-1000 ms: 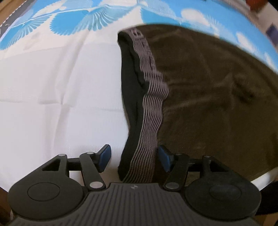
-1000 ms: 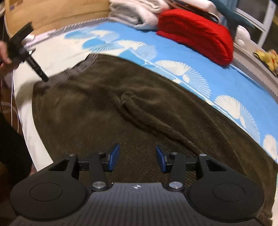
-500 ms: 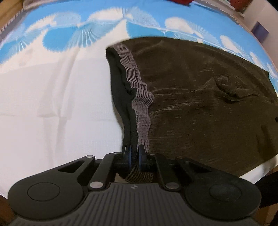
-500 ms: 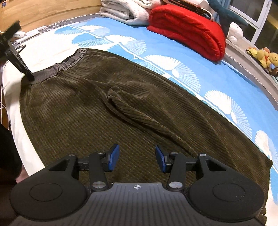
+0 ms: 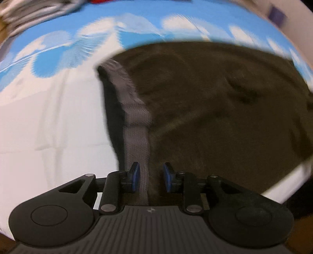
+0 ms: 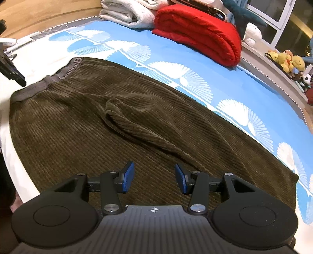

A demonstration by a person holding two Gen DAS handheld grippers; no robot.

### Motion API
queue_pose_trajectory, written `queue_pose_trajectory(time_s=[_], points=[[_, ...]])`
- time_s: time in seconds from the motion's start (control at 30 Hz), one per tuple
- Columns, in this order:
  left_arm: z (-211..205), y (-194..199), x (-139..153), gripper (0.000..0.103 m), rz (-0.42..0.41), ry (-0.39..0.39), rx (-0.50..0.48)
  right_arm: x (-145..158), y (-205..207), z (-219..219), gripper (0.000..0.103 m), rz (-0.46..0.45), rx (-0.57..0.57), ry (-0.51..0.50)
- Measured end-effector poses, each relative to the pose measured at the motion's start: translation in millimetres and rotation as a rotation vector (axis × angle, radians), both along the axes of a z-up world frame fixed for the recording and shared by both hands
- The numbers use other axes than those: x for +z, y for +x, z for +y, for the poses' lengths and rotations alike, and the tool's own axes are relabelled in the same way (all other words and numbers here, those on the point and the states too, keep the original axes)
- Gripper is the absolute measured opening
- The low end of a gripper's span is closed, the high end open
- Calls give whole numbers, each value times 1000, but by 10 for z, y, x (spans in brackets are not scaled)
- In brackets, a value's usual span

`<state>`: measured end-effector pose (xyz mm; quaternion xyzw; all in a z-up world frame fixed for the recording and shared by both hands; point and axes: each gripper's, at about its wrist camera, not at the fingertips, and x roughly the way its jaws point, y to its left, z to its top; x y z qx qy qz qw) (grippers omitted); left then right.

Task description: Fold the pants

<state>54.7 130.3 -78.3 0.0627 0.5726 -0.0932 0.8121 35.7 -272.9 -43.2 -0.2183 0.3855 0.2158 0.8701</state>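
Dark olive corduroy pants (image 6: pixel 78 136) lie spread flat on the bed, with one bunched fold (image 6: pixel 125 119) running down the middle. In the blurred left wrist view the grey elastic waistband (image 5: pixel 137 117) runs up from between the pads of my left gripper (image 5: pixel 151 175). Its jaws are opening and the blue pads stand apart from the band. The left gripper (image 6: pixel 17 78) also shows at the waistband (image 6: pixel 29 91) corner at the left edge of the right wrist view. My right gripper (image 6: pixel 154 176) hovers open over the near pant leg with nothing between its fingers.
The bed has a blue sheet with white fan prints (image 6: pixel 215 78) and a white cover (image 5: pixel 49 127) left of the waistband. A red rolled quilt (image 6: pixel 199 33) and folded white blanket (image 6: pixel 127 15) lie at the far side. Plush toys (image 6: pixel 287 60) line the window ledge.
The left gripper first closed tight on the waistband, then let it go and its jaws have parted again while it shifted and rolled. The right gripper stayed open, barely moving.
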Motion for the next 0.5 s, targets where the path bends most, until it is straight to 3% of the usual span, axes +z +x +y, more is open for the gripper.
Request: queue_pose_trajectory(time_s=[0.03, 0.1, 0.13, 0.33, 0.5], points=[[-75, -21, -108, 46, 44, 46, -39, -5, 3, -7, 48, -1, -4, -4], [-186, -76, -297, 45, 93, 181, -107, -6, 8, -22, 48, -4, -12, -6], [-242, -101, -308, 46, 80, 210, -145, -6, 10, -31, 48, -6, -16, -6], [-189, -61, -60, 51, -20, 120, -60, 15, 37, -104, 48, -23, -53, 7], [-228, 38, -54, 51, -35, 150, -54, 37, 97, -180, 48, -41, -111, 13]])
